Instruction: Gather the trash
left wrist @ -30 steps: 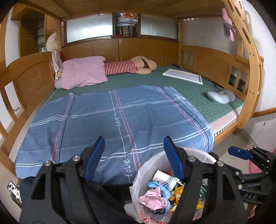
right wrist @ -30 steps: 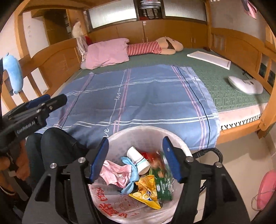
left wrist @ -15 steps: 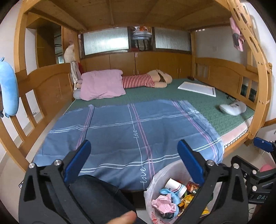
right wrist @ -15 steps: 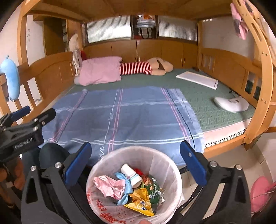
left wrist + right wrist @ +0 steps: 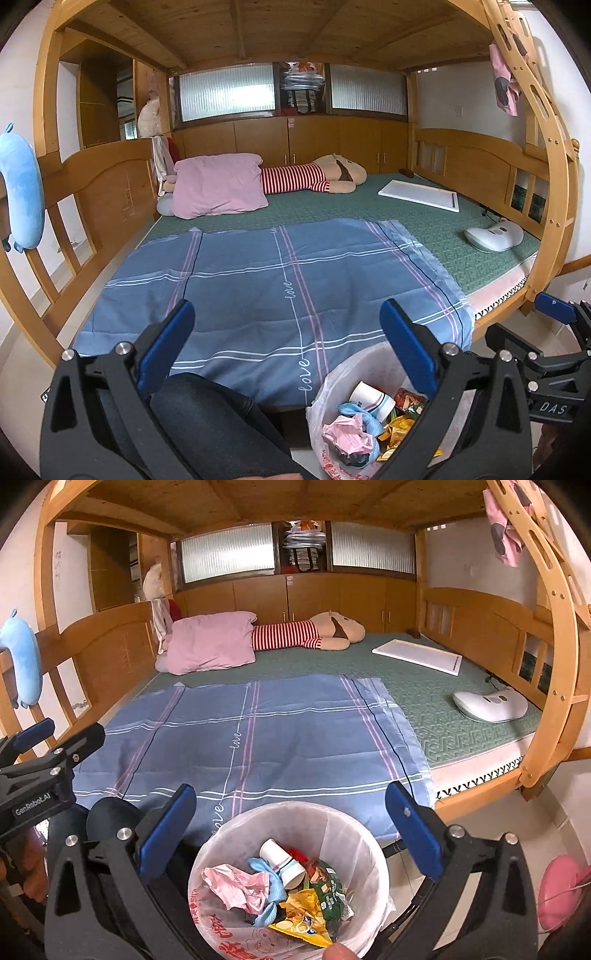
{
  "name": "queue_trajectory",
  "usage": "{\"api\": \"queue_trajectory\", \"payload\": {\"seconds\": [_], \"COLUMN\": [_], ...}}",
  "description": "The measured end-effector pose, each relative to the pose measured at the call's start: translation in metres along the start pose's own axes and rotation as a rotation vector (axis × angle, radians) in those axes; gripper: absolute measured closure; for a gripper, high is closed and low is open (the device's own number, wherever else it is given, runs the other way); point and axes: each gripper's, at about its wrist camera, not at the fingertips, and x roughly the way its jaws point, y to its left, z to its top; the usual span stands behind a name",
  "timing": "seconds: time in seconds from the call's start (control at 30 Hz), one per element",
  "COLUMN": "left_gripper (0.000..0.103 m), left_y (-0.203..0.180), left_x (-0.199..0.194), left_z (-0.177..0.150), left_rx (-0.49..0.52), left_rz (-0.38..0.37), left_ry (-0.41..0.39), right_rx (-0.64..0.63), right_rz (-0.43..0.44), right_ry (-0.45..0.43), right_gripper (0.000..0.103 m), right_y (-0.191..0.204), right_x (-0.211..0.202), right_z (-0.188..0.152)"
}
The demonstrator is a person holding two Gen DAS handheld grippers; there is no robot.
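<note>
A trash bin with a white plastic liner (image 5: 354,834) stands on the floor at the foot of the bed; it also shows in the left wrist view (image 5: 317,406). It holds crumpled pink paper (image 5: 236,884), a paper cup (image 5: 279,858), blue wrap and snack wrappers (image 5: 306,923). My right gripper (image 5: 290,818) is open and empty, above the bin's near side. My left gripper (image 5: 286,332) is open and empty, left of the bin, over the blanket edge and a dark-trousered leg (image 5: 207,417). No loose trash shows on the bed.
A wooden bunk bed holds a blue plaid blanket (image 5: 280,280), a pink pillow (image 5: 218,184), a striped plush doll (image 5: 310,177), a white board (image 5: 421,194) and a white device (image 5: 493,238). A ladder post (image 5: 554,716) stands at the right. A pink object (image 5: 557,886) lies on the floor.
Both grippers have opened wide from a narrower gap and pulled back and up from the bin, so more of the bed and room shows.
</note>
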Motion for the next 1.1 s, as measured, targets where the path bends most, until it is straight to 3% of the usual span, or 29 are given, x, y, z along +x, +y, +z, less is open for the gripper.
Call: {"api": "queue_trajectory", "payload": {"seconds": [1.1], "left_gripper": [0.003], "left_y": [-0.0029], "left_x": [0.0031], "left_z": [-0.0040], "left_rx": [0.001], "left_rz": [-0.008], "left_ry": [0.014], "right_rx": [0.011], "right_rz": [0.000], "right_ry": [0.023], "right_gripper": [0.003], "right_y": [-0.0025], "right_x": [0.0096], "right_z": [-0.0022]}}
